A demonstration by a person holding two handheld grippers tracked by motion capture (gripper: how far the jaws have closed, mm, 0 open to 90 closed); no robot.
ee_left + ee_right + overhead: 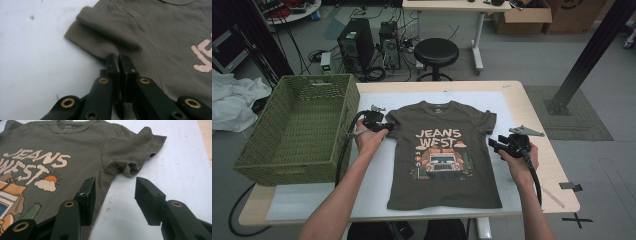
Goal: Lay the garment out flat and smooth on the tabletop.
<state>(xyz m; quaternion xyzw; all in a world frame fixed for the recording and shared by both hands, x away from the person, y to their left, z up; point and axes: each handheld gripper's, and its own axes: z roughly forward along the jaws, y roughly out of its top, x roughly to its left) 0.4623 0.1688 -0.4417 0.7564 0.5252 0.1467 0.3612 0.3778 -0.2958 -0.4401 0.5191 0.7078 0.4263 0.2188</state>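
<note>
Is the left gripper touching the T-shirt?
Touching: in the left gripper view the left gripper has its jaws shut on the T-shirt edge below the sleeve.

1. Shirt [160, 32]: print and collar cut off by frame edge in left gripper view.
2. Left gripper [118, 62] jaws together; cloth pinched or not — can't tell.
3. Basket [292, 127] inside: too dim to read.

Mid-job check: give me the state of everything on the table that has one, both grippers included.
T-shirt: spread flat, print side up, sleeves slightly rumpled.
Left gripper: jaws shut at the shirt's edge under the sleeve; a pinch on the cloth cannot be confirmed.
Right gripper: jaws apart, straddling the shirt's side edge, holding nothing.
Green basket: upright, empty.
</note>
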